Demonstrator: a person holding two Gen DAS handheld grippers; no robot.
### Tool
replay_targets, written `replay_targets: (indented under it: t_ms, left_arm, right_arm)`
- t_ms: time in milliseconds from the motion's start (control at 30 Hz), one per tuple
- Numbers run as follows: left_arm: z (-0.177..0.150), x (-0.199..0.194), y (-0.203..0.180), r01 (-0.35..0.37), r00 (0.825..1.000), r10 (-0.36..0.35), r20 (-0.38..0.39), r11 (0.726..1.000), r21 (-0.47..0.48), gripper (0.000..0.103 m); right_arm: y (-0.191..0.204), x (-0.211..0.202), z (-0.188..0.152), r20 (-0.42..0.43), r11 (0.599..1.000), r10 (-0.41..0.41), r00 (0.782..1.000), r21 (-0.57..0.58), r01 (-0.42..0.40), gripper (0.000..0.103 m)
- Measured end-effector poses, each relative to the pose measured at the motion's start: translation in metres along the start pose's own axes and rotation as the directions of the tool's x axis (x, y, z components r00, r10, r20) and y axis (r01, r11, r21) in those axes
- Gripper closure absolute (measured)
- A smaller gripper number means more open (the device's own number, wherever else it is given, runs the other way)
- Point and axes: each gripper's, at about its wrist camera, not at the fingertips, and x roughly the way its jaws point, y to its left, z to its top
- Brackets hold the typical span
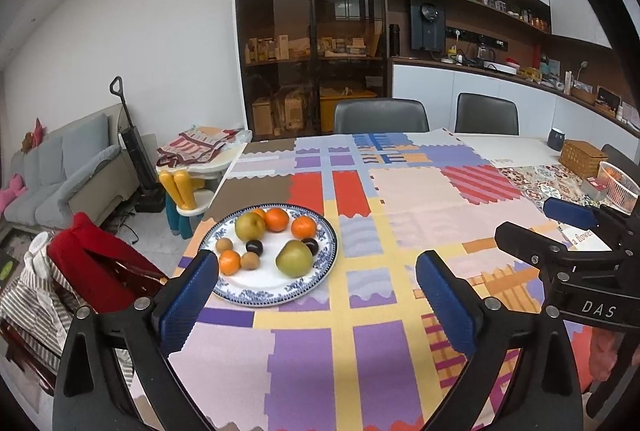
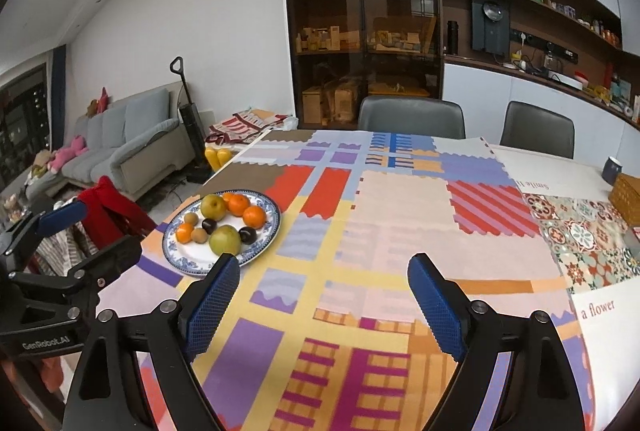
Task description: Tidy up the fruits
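Observation:
A blue-and-white plate (image 1: pixel 320 273) sits on the patchwork tablecloth at the table's left side and holds two green pears (image 1: pixel 294 258), several oranges (image 1: pixel 277 219), two dark plums (image 1: pixel 254 246) and small brown fruits (image 1: pixel 224 244). The plate also shows in the right wrist view (image 2: pixel 269 236). My left gripper (image 1: pixel 318 273) is open and empty, above the cloth just right of and near the plate. My right gripper (image 2: pixel 324 277) is open and empty, above the cloth to the right of the plate. The right gripper also shows in the left wrist view (image 1: pixel 532 227).
A white mesh basket (image 1: pixel 618 187), a woven box (image 1: pixel 582 155) and a dark mug (image 1: pixel 557 139) stand at the table's far right. Two grey chairs (image 1: pixel 380 115) stand behind the table. A chair with red cloth (image 1: pixel 100 255) is at the left edge.

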Motion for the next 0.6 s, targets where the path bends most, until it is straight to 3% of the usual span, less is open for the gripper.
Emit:
replay_targets:
  t_ms: [600]
  left_arm:
    - [-0.017, -0.019, -0.017, 0.001, 1.0, -0.001, -0.001, 1.0, 0.024, 0.001]
  right_arm:
    - [-0.01, -0.027, -0.026, 0.017, 1.0, -0.013, 1.0, 0.015, 0.012, 0.016]
